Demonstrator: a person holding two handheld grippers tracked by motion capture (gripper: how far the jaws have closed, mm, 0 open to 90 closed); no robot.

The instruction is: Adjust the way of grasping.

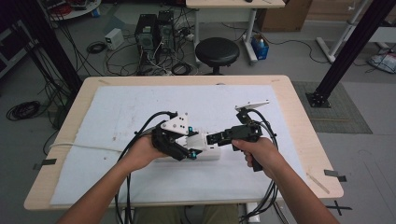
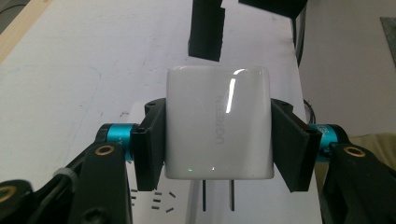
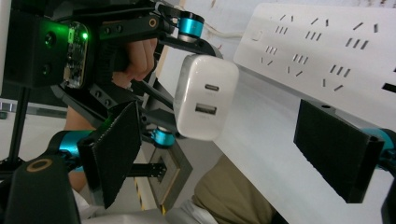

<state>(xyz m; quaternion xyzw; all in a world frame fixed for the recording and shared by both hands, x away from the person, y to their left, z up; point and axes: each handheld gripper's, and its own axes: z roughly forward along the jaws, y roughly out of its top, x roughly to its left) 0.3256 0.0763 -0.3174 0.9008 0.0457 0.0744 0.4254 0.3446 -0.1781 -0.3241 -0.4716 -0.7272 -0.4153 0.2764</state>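
Observation:
A white USB charger (image 2: 218,123) with two flat prongs (image 2: 232,196) is clamped by its sides in my left gripper (image 2: 218,140), which is shut on it. The prongs point down at a white power strip (image 3: 317,42) lying on the mat. In the high view the charger (image 1: 200,141) hangs just above the strip (image 1: 211,156) near the table's front middle. My right gripper (image 3: 224,154) stands open over the strip, its jaws spread wide just short of the charger (image 3: 205,95) and pointing at its USB ports. Nothing is between the pads (image 3: 114,149).
A white mat (image 1: 116,112) covers most of the wooden table (image 1: 299,112). Cables trail from both grippers off the front edge. Beyond the table stand a black stool (image 1: 217,51), computer towers (image 1: 154,30) and tangled floor cables. Black frame posts (image 1: 350,51) rise at both sides.

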